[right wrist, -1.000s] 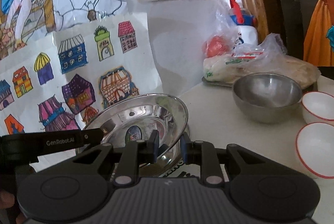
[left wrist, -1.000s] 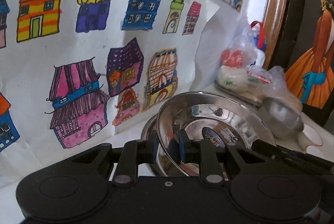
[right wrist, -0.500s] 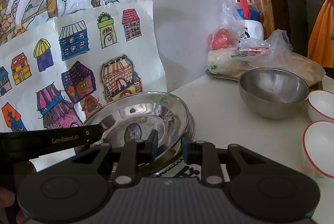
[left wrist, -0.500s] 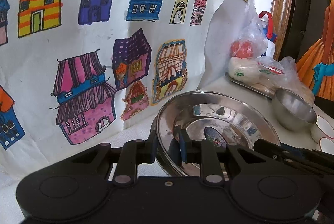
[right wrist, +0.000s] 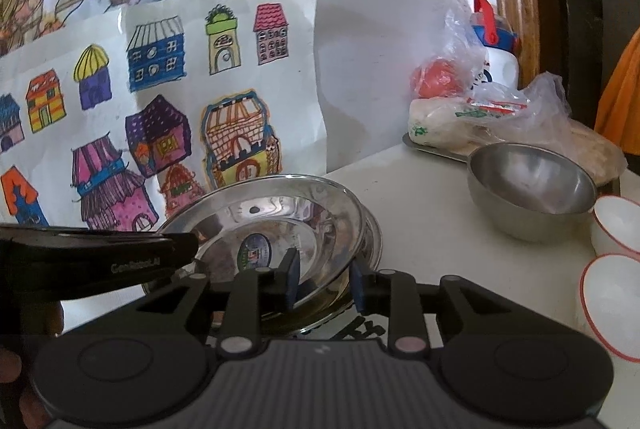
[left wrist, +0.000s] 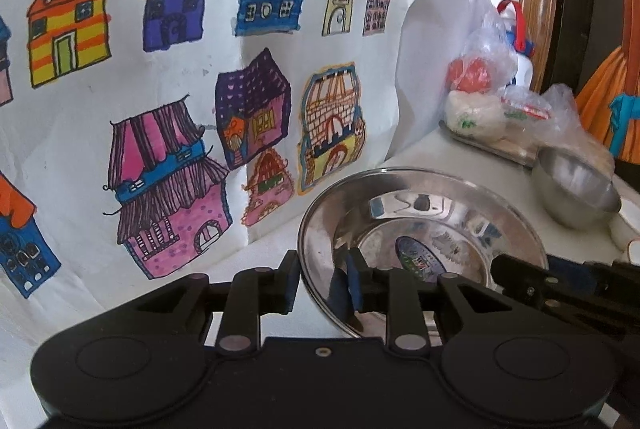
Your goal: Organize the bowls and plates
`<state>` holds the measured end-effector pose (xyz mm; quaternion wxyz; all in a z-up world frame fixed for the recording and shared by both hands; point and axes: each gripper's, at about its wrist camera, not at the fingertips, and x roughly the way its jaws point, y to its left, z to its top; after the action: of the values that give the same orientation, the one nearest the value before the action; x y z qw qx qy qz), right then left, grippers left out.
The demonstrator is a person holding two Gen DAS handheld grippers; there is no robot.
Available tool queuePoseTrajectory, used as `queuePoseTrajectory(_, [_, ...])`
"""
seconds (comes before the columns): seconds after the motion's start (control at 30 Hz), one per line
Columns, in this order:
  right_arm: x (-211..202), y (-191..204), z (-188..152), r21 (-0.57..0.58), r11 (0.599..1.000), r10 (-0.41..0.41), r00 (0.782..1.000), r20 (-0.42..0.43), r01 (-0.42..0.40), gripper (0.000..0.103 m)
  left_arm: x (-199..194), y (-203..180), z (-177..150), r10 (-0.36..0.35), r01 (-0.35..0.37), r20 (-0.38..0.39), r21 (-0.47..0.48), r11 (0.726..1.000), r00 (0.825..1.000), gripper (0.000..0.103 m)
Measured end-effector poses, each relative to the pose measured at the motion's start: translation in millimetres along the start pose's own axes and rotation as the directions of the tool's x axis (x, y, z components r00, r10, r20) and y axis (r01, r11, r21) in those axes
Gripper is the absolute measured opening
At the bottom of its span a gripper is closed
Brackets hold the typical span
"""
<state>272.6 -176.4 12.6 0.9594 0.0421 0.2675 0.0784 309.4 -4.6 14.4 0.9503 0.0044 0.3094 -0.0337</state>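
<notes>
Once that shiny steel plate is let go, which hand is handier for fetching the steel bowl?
Right, probably. The round steel bowl sits to the right, nearer the right gripper. Both it and the left gripper straddle the shiny steel plate's rim, jaws opening, pads off it.

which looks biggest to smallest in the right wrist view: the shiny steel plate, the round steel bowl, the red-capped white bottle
1. shiny steel plate, closest to the camera, so partly flattered.
2. round steel bowl.
3. red-capped white bottle, farthest back and half hidden by a plastic bag, so its true size is unsure.

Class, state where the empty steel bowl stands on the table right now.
In the right wrist view the steel bowl stands right of the steel plates, before the bagged food, beside the white bowls.
</notes>
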Motion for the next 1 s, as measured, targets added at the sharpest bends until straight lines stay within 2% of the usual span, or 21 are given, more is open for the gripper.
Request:
queuePoseTrajectory(0.33, [2,5,0,-0.058,0.998,-0.028,1.000,-0.006,0.027,0.032,5,0,0,0.005,-0.005,-0.027,0.016,1.000,1.000,0.029])
queuePoseTrajectory(0.6, [6,8,0,-0.115,0.992,-0.058,0.998,-0.003,0.058,0.039,10,-8,4,0.032,-0.032,-0.013,0.069,0.997,0.999,0.028])
queuePoseTrajectory(0.83, [8,10,-3,-0.148,0.985,-0.088,0.996,0.004,0.087,0.056,12,-4,5,0.020,-0.019,-0.014,0.045,0.999,1.000,0.028])
queuePoseTrajectory(0.9, [7,9,-3,-0.150,0.984,-0.095,0.995,0.012,0.096,0.063,10,-3,5,0.018,-0.017,-0.010,0.038,0.999,1.000,0.028])
queuePoseTrajectory(0.93, [5,8,-3,-0.148,0.984,-0.100,0.995,0.017,0.101,0.069,9,-3,5,0.015,-0.014,-0.009,0.033,0.999,1.000,0.030])
queuePoseTrajectory(1.0, [-1,5,-4,-0.139,0.984,-0.108,0.994,0.031,0.111,0.077,6,-1,4,0.010,-0.009,-0.004,0.020,1.000,1.000,0.035])
